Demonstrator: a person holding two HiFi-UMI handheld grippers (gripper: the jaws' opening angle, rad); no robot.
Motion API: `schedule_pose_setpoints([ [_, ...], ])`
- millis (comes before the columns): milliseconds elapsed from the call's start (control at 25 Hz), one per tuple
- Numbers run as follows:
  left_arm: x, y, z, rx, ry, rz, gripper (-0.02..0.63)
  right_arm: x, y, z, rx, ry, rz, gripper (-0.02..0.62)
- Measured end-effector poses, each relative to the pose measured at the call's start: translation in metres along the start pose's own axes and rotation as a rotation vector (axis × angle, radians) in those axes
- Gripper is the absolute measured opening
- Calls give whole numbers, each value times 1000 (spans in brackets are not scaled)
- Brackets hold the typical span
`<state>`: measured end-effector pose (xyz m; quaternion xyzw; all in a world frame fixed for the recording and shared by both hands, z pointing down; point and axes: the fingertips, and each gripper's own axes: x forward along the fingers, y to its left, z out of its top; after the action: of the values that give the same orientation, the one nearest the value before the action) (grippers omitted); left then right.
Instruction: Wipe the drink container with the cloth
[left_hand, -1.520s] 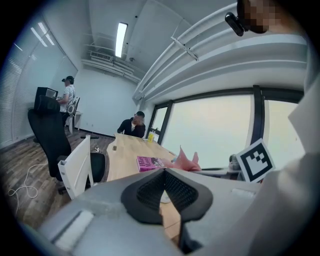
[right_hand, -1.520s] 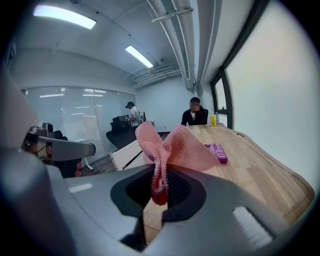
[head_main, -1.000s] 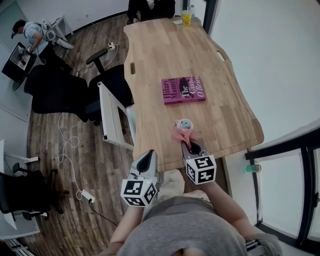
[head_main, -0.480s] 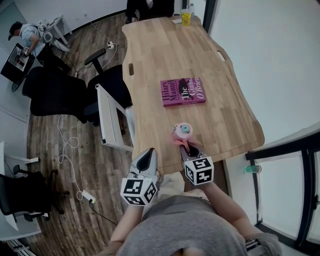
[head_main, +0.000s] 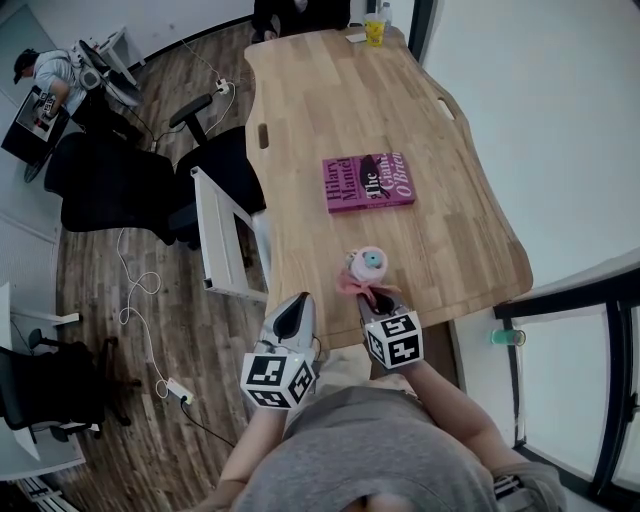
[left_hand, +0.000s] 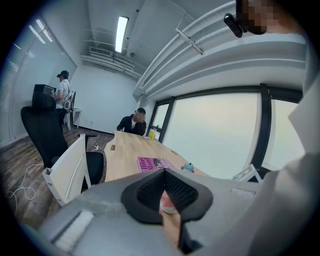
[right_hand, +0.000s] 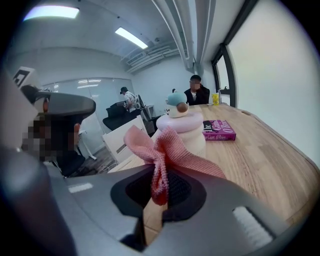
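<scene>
The drink container (head_main: 368, 262), a pale pink bottle with a teal figure on its lid, stands upright near the table's near edge. In the right gripper view the drink container (right_hand: 181, 127) rises just behind the cloth. The pink cloth (head_main: 354, 286) (right_hand: 160, 150) hangs bunched against the bottle's near side. My right gripper (head_main: 377, 299) (right_hand: 159, 192) is shut on the cloth. My left gripper (head_main: 291, 318) (left_hand: 167, 200) hovers off the table's left edge, jaws shut with nothing held. The left gripper view shows only the container's teal top (left_hand: 188, 167).
A magenta book (head_main: 367, 181) lies mid-table, and a yellow cup (head_main: 374, 33) stands at the far end by a seated person (head_main: 300, 15). A white chair (head_main: 222, 235) and black office chairs (head_main: 110, 185) stand left of the wooden table (head_main: 450, 240). Cables trail on the floor (head_main: 135, 295).
My right gripper and the cloth have slipped slightly nearer and lower against the bottle's near side. The bottle and my left gripper have stayed put.
</scene>
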<state>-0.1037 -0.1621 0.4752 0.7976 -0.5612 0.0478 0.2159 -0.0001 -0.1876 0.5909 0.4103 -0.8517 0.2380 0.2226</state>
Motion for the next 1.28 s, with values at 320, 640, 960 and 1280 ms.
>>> schedule_pose_setpoints([
  [320, 1, 5, 1, 4, 6, 5, 3, 12, -5, -19, -13, 58, 2, 29],
  [640, 2, 5, 0, 5, 13, 4, 3, 23, -12, -39, -17, 123, 0, 29],
  [960, 4, 1, -1, 9, 15, -4, 3, 34, -19, -59, -8, 195, -6, 29],
  [1280, 1, -3, -1, 13, 7, -5, 3, 41, -25, -76, -11, 250, -23, 30],
])
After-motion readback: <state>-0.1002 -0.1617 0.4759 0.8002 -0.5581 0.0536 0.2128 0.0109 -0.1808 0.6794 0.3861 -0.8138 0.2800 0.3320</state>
